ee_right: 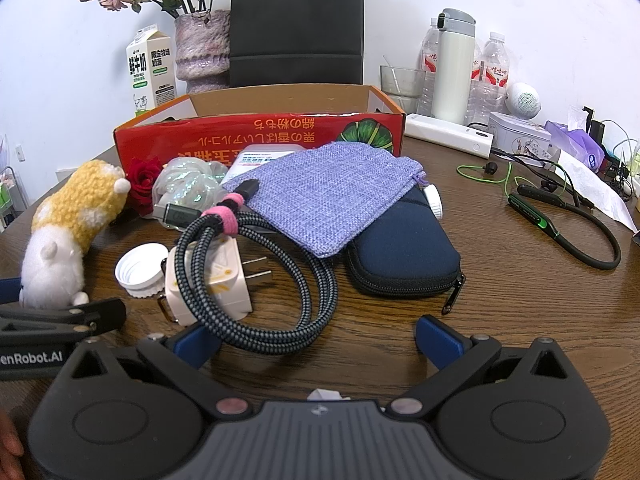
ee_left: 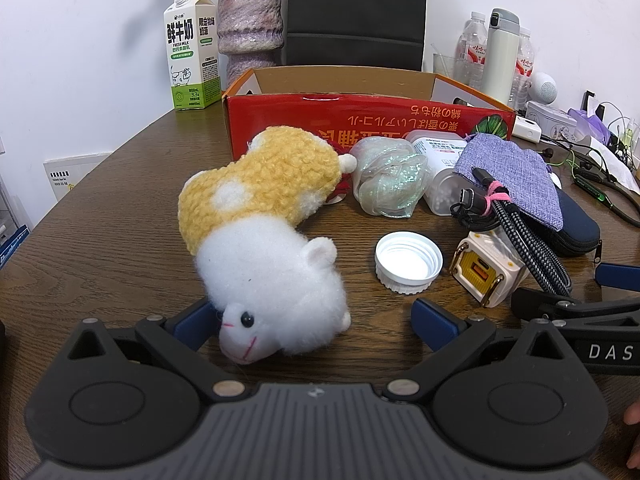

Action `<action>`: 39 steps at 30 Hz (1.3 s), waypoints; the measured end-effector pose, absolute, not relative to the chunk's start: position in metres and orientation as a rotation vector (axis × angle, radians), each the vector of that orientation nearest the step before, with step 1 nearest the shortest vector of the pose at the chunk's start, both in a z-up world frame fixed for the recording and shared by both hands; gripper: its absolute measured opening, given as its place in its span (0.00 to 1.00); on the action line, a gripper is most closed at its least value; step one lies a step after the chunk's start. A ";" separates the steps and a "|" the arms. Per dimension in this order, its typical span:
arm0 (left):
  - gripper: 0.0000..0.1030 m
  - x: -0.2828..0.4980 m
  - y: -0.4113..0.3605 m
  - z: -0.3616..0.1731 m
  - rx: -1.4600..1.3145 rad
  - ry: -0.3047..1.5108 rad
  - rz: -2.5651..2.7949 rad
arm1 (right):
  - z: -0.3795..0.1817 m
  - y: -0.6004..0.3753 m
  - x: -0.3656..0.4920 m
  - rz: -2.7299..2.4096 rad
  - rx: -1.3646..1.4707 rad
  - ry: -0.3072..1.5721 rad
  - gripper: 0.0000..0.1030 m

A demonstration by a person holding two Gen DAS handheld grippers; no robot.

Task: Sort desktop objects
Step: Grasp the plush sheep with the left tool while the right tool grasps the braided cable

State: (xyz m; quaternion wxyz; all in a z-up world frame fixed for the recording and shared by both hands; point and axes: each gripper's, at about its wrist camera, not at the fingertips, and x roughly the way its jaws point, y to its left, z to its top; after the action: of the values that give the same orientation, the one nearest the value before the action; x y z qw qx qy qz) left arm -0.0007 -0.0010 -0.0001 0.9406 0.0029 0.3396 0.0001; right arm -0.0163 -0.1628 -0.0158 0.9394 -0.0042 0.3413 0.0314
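A white and yellow plush hamster [ee_left: 260,240] lies on the wooden table [ee_left: 120,220], its head between the open fingers of my left gripper [ee_left: 316,322]; it also shows in the right wrist view [ee_right: 68,232]. My right gripper [ee_right: 318,338] is open, its left finger beside a coiled braided cable [ee_right: 256,280] that lies over a white charger plug [ee_right: 212,276]. A purple cloth pouch [ee_right: 328,196] rests on a navy zip case [ee_right: 404,256]. A white bottle cap [ee_left: 408,260] lies loose. An open red cardboard box [ee_left: 360,120] stands behind.
At the back stand a milk carton [ee_left: 192,56], a vase [ee_left: 250,28], a black chair [ee_left: 356,12], a thermos [ee_right: 454,64] and water bottles [ee_right: 494,72]. Green-black neckband earphones [ee_right: 560,220], a white power bank [ee_right: 448,136] and a tin [ee_right: 520,136] lie at right.
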 end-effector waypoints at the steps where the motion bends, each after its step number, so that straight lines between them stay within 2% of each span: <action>1: 1.00 -0.001 -0.001 0.000 0.006 0.693 0.000 | -0.016 -0.163 -0.016 0.064 -0.009 0.697 1.00; 39: 1.00 -0.005 0.005 0.002 -0.014 0.682 -0.003 | -0.016 -0.162 -0.016 0.096 -0.018 0.697 1.00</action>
State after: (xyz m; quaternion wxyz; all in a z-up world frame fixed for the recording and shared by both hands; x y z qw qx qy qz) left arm -0.0051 0.0047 0.0016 0.9424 -0.0066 0.3343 -0.0017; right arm -0.0157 -0.1625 -0.0157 0.9388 -0.0089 0.3411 0.0469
